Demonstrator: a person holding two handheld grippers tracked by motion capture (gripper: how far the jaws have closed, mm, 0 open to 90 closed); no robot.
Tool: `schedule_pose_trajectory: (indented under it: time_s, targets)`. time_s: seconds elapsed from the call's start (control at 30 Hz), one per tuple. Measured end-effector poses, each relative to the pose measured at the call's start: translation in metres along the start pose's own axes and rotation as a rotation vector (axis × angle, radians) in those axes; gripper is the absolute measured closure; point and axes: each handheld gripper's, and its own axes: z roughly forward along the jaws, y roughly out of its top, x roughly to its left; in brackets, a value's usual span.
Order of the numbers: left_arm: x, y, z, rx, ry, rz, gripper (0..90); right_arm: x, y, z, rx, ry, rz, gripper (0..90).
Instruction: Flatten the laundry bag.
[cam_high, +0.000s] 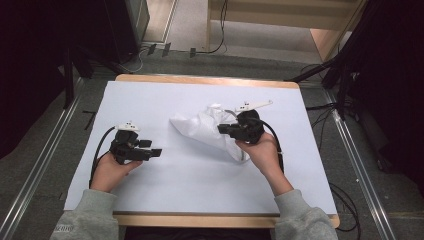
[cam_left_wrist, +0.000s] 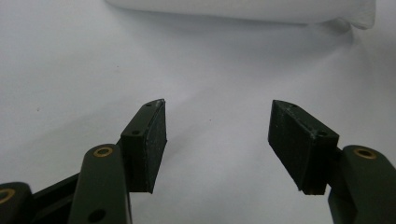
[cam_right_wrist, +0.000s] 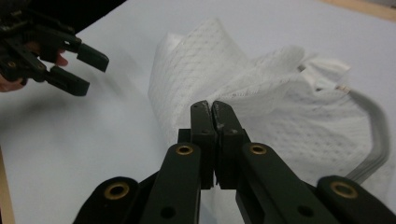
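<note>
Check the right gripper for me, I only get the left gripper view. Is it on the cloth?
Observer: Yes. The right gripper is shut on a fold of the white mesh cloth.
Operator: Cloth flat or bunched?
Observer: Bunched. The high view shows it crumpled in a heap mid-table.
Operator: Anything attached to it?
Observer: A grey strap loops out of one end, seen in the right gripper view.
</note>
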Motion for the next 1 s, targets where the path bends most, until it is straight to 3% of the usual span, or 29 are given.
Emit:
schedule_pose_trajectory:
  time_s: [0.17,0.23,0.3,0.4,0.67,0.9,1.0]
  targets:
    - [-0.001,0.001,0.001,-0.007,-0.010,-0.007,38.2,-0.010,0.009,-0.004,-0.024,-0.024,0.008,89.9]
    - [-0.003,0.004,0.004,-0.019,-0.032,-0.006,38.5,-0.028,0.011,0.000,-0.026,-0.042,0.049,90.0]
    - [-0.004,0.005,0.006,-0.021,-0.035,-0.001,38.7,-0.034,0.010,0.003,-0.019,-0.049,0.060,89.9]
    - [-0.010,0.012,0.016,-0.023,-0.063,0.003,39.0,-0.053,0.004,0.020,0.021,-0.082,0.094,90.0]
    - [-0.028,0.024,0.035,-0.011,-0.107,0.053,39.6,-0.083,-0.013,0.050,0.100,-0.130,0.143,90.0]
    - [-0.045,0.031,0.055,0.013,-0.141,0.097,39.6,-0.096,-0.030,0.065,0.168,-0.154,0.163,88.6]
    - [-0.053,0.035,0.064,0.016,-0.156,0.117,39.6,-0.094,-0.032,0.062,0.158,-0.146,0.164,78.5]
